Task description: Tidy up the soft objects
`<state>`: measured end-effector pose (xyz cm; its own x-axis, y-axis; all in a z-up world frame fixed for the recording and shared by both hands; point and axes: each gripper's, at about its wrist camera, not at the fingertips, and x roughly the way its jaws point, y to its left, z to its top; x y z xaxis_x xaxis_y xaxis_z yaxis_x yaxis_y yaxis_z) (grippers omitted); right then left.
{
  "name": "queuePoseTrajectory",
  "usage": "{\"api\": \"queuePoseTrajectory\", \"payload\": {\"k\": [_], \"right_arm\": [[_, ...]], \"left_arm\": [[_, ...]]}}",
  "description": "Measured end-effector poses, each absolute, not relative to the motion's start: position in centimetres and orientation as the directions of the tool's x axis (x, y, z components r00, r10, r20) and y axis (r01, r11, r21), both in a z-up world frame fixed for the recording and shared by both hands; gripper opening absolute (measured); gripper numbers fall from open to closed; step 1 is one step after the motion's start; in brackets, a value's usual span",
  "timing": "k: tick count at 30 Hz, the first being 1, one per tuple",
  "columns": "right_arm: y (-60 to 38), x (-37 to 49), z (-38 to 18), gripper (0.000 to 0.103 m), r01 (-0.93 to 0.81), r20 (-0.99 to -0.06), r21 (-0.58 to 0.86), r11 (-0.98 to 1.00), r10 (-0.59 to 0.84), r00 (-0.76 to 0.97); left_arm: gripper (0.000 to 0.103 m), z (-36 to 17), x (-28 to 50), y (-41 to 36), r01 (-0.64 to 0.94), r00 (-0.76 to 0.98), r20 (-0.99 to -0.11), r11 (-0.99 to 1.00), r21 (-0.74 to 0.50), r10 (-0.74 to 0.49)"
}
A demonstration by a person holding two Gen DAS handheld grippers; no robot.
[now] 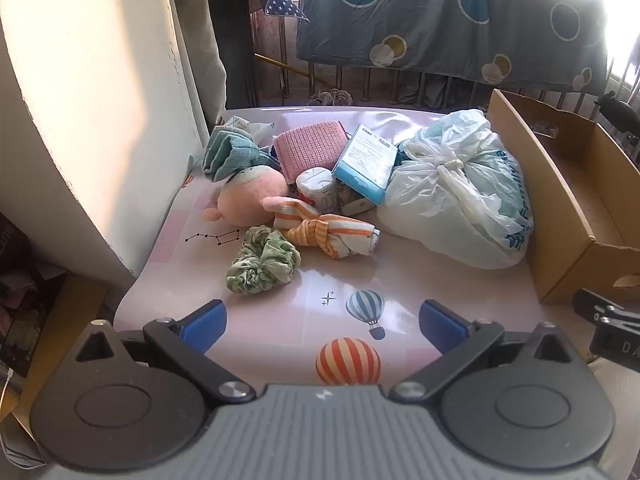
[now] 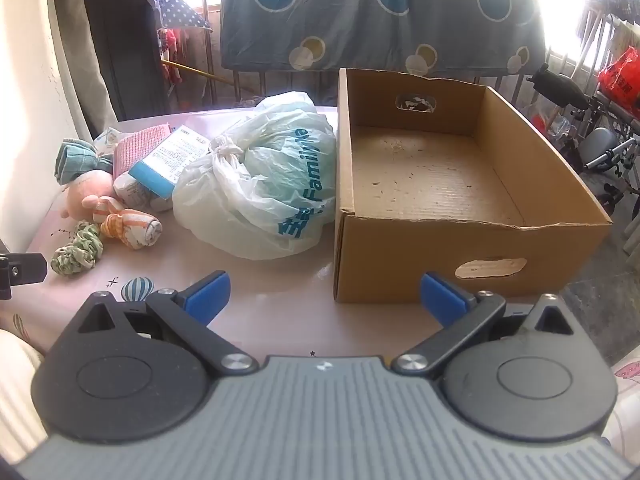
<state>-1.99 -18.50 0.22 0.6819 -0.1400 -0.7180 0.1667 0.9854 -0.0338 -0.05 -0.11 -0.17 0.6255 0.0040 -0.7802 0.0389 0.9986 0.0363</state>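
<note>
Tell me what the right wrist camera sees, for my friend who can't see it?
An empty cardboard box sits on a pink table, with a tied plastic bag touching its left side. Further left lie a pink plush toy, knotted cloths and a green scrunchie. The open right gripper hovers in front, holding nothing.

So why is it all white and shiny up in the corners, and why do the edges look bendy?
Left wrist view: sunlight through the window blows out the top right corner white, and the pink table shows soft glare. Right wrist view: the same white glow sits above the hanging sheet, and the fisheye lens curves the cardboard box edges.
</note>
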Motion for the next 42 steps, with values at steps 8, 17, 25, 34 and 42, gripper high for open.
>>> {"api": "queuePoseTrajectory", "payload": {"k": [8, 17, 25, 34, 42], "right_arm": [[-18.6, -2.2, 0.1, 0.102, 0.171, -0.712, -0.019, 0.985, -0.133, 0.689], [-18.7, -2.2, 0.1, 0.102, 0.180, -0.732, -0.015, 0.984, -0.134, 0.668], [-18.8, -2.1, 0.1, 0.102, 0.182, -0.733, -0.012, 0.983, -0.132, 0.667], [-18.8, -2.0, 0.1, 0.102, 0.185, -0.732, -0.010, 0.983, -0.133, 0.668], [-18.8, -1.9, 0.1, 0.102, 0.186, -0.733, -0.010, 0.983, -0.134, 0.667]], "left_arm": [[0.102, -0.8, 0.3, 0.3, 0.037, 0.596, -0.803, 0.999, 0.036, 0.007], [0.102, -1.5, 0.5, 0.0, 0.044, 0.587, -0.810, 0.998, 0.043, 0.009], [0.102, -1.6, 0.5, -0.2, 0.047, 0.587, -0.810, 0.998, 0.043, 0.007], [0.102, -1.6, 0.7, -0.6, 0.053, 0.590, -0.808, 0.998, 0.044, 0.005], [0.102, -1.5, 0.7, -0.6, 0.058, 0.594, -0.804, 0.997, 0.042, 0.000]]}}
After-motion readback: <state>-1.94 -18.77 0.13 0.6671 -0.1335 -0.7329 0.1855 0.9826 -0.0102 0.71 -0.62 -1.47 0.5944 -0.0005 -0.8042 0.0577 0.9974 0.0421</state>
